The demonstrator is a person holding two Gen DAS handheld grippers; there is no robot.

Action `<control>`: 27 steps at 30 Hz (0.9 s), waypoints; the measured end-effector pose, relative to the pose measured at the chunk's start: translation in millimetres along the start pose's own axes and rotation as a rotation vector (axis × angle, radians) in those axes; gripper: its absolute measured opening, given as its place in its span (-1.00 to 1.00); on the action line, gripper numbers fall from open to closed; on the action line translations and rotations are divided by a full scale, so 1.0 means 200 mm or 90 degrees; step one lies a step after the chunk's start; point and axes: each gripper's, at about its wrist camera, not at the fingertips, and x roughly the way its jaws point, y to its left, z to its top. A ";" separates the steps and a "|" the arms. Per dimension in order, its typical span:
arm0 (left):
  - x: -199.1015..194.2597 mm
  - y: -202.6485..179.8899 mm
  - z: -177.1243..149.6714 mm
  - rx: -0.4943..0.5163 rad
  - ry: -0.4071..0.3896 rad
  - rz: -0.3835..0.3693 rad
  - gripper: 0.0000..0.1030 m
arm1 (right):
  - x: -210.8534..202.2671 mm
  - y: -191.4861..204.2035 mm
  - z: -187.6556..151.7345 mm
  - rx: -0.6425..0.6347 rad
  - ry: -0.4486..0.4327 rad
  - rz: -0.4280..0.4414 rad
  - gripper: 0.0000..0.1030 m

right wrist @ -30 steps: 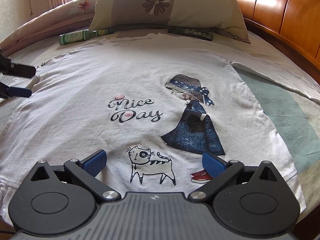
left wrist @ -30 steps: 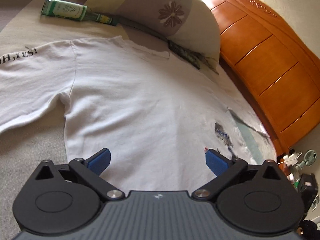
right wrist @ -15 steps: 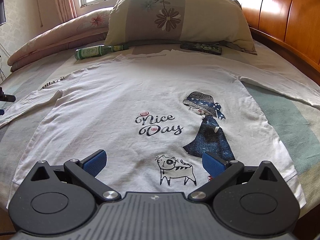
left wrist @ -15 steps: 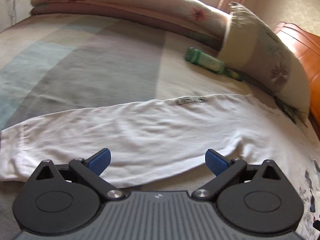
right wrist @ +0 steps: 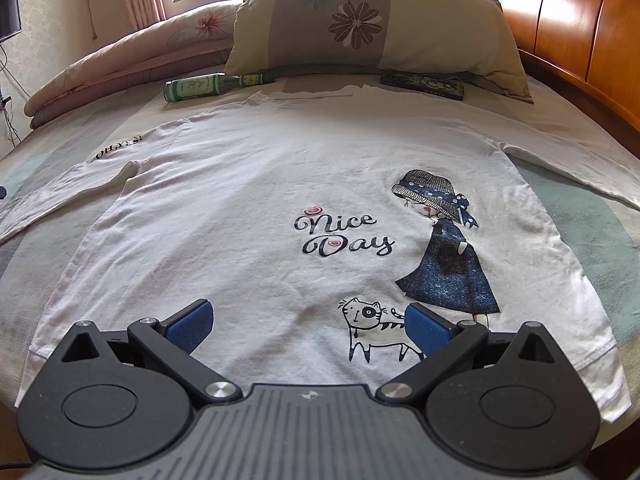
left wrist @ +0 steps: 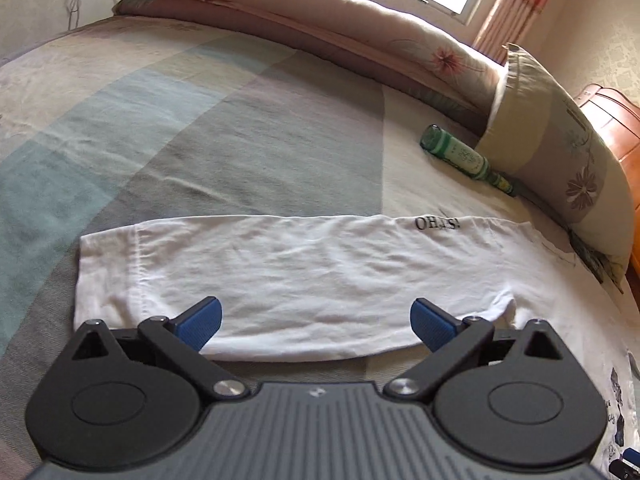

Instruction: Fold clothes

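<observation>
A white long-sleeved shirt (right wrist: 280, 184) with a "Nice Day" print, a girl and a cat lies flat, front up, on the bed. Its left sleeve (left wrist: 304, 276), marked "OH,YES!", stretches out sideways in the left wrist view. My left gripper (left wrist: 316, 322) is open and empty, just above the near edge of that sleeve. My right gripper (right wrist: 306, 326) is open and empty, over the shirt's bottom hem beside the cat print. The right sleeve (right wrist: 576, 160) runs off to the right.
A green glass bottle (right wrist: 212, 86) (left wrist: 464, 158) lies by the flowered pillow (right wrist: 372, 24) at the head of the bed. A dark flat case (right wrist: 424, 84) lies under the pillow's edge. A rolled quilt (left wrist: 304, 36) lines the far side. The wooden headboard (right wrist: 576, 28) stands at right.
My left gripper has swung from the shirt's body out to the left sleeve and moved along it toward the cuff. My right gripper has pulled back and risen a little.
</observation>
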 end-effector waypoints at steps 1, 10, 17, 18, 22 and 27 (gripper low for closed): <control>0.00 -0.08 0.00 0.020 0.000 -0.013 0.94 | 0.00 -0.01 0.00 -0.001 -0.002 -0.004 1.00; 0.05 -1.02 -0.36 0.286 0.030 -0.210 0.96 | 0.01 -0.20 0.05 0.001 -0.005 -0.046 1.00; 0.12 -1.34 -0.62 0.378 0.052 -0.262 0.96 | 0.07 -0.40 -0.02 0.043 0.042 -0.051 1.00; 0.13 -1.37 -0.65 0.384 0.058 -0.270 0.96 | 0.07 -0.42 -0.04 0.048 0.049 -0.044 1.00; 0.21 -1.39 -0.75 0.378 0.091 -0.239 0.96 | 0.00 -0.54 -0.05 0.063 0.042 -0.003 1.00; 0.16 -1.44 -0.79 0.386 0.064 -0.201 0.96 | -0.04 -0.86 0.06 0.162 -0.003 0.036 1.00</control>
